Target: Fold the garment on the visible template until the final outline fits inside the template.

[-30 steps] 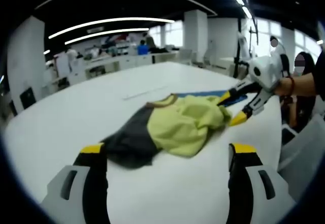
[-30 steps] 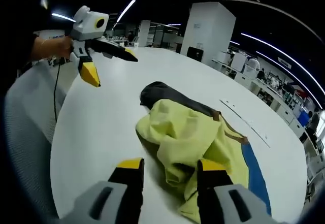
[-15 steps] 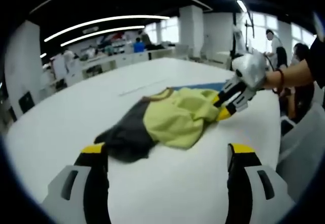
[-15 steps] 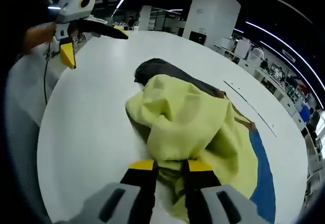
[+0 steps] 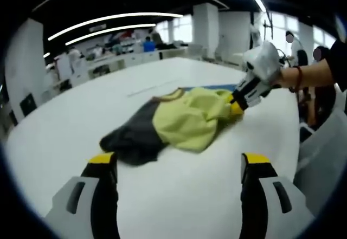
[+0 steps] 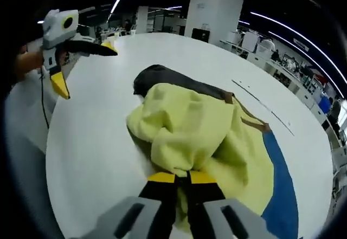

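- Right gripper view: the right gripper (image 6: 182, 178) has its yellow-tipped jaws drawn together, pinching a fold at the near edge of the yellow-green garment (image 6: 190, 133).
- The garment lies crumpled on the white table (image 6: 97, 141), its dark grey part (image 6: 171, 79) at the far end, with the blue template (image 6: 279, 182) showing beneath its right side.
- Beyond it, the left gripper (image 6: 81, 63), held by a hand (image 6: 30, 63), hangs above the table with jaws spread apart, clear of the cloth.
- Left gripper view: its own wide-set jaws frame bare table short of the garment's grey end (image 5: 133, 139).
- Across the heap, the right gripper (image 5: 237, 104) bites the yellow fabric.
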Motion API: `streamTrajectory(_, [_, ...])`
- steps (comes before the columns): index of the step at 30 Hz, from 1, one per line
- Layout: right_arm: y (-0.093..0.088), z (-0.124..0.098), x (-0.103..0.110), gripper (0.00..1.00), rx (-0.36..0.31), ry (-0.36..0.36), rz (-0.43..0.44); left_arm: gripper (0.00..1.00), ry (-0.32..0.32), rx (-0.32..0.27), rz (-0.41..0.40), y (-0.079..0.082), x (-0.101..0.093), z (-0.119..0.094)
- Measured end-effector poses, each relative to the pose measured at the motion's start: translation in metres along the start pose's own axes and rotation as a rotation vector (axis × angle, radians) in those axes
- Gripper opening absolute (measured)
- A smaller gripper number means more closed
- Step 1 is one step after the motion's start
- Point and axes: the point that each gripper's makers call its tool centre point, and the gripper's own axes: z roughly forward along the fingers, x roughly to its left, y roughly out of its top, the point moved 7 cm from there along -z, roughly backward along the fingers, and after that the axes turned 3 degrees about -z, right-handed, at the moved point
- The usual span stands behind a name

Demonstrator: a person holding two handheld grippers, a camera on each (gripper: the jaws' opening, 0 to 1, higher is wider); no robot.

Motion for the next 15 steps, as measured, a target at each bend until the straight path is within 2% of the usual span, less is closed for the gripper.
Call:
streamTrajectory(6, [0.015,-0.020,-0.003,0.01,-0.014,0.014,0.018,0.89,0.003,0.001,-0.003,-0.001,0.001,0.001])
streamTrajectory(9, [0.027,-0.030,-0.010,0.01,-0.049,0.012,0.048,0.89,0.003,-0.002,0.001,-0.001,0.000,0.001])
streamTrajectory(11, [0.034,-0.034,-0.015,0.01,-0.087,0.007,0.081,0.89,0.001,-0.002,0.004,0.000,0.000,0.000])
streamTrajectory(15, [0.043,-0.039,-0.038,0.01,-0.154,-0.032,0.209,0.88,0.000,-0.002,0.009,0.001,0.001,0.001])
